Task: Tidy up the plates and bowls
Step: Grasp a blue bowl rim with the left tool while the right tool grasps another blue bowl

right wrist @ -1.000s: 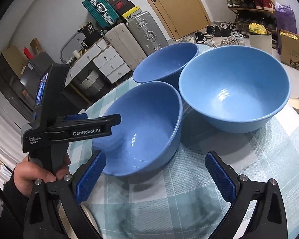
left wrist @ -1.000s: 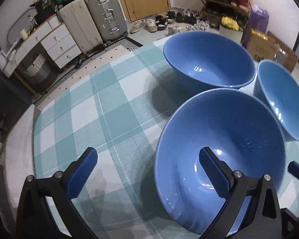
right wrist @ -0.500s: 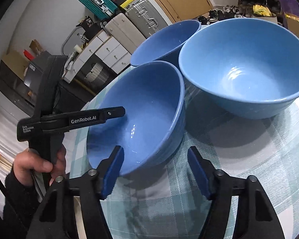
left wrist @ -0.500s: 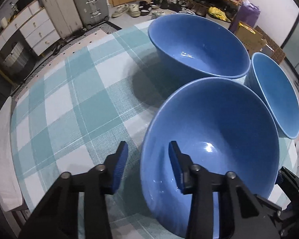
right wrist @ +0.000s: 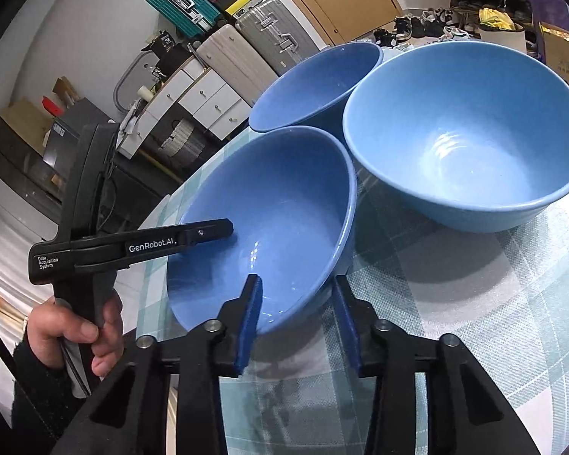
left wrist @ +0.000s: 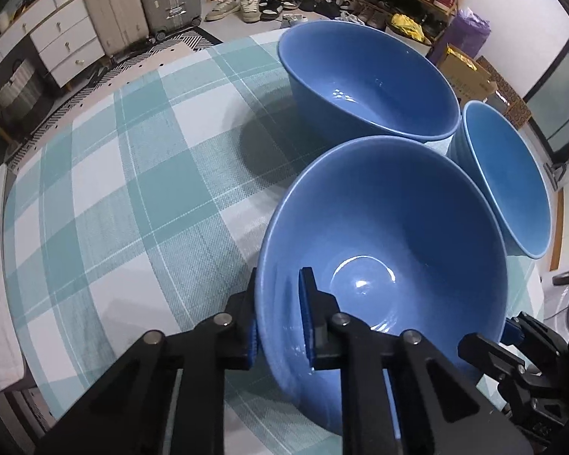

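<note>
At the checked tabletop's [left wrist: 113, 197] near edge, the left gripper [left wrist: 278, 318] clamps the nearest glossy blue ceramic bowl's [left wrist: 390, 227] rim; the right gripper's [right wrist: 296, 318] jaws have been closing astride its opposite rim. Next, probably lifting it into a neighbouring bowl [right wrist: 470, 132].

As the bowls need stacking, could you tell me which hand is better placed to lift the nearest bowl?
Left. The left tool has just closed onto the rim of the near bowl. The right tool, also just closing, straddles that rim, its pads not yet pressing.
</note>
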Available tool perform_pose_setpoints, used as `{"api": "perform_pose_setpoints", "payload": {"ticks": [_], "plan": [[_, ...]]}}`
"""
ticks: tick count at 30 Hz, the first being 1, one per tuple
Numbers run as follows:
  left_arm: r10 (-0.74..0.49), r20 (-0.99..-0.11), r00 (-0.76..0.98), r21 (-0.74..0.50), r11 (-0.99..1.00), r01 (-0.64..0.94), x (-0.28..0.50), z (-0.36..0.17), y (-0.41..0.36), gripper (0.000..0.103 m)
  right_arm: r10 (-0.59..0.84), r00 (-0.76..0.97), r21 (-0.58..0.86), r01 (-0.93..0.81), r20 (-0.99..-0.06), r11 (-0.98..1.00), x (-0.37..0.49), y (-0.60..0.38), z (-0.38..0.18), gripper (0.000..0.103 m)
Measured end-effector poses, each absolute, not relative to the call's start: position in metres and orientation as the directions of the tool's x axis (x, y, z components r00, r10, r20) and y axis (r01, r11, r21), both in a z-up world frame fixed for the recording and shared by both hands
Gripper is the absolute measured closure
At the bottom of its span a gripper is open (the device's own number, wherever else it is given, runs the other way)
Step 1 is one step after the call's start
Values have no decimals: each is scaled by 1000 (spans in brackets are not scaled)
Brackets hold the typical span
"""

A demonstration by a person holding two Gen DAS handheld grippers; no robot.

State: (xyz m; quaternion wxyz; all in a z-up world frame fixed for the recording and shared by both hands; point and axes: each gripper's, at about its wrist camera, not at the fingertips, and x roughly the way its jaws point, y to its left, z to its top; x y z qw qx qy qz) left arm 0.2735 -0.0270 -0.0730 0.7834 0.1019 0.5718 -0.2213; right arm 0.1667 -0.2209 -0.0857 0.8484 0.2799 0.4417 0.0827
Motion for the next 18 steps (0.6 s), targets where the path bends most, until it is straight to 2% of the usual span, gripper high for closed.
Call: {"api": "perform_pose_setpoints", "payload": {"ticks": [6, 18], "plan": [[-239, -940, 244, -109, 888, 447, 267, -70, -20, 88, 374, 585, 529, 112, -719, 841, 160, -223, -83, 71], [-260, -937, 234, -138, 889, 436, 249, -65, -11, 87, 360, 591, 507, 98, -722, 856, 139, -223, -65, 74]]}}
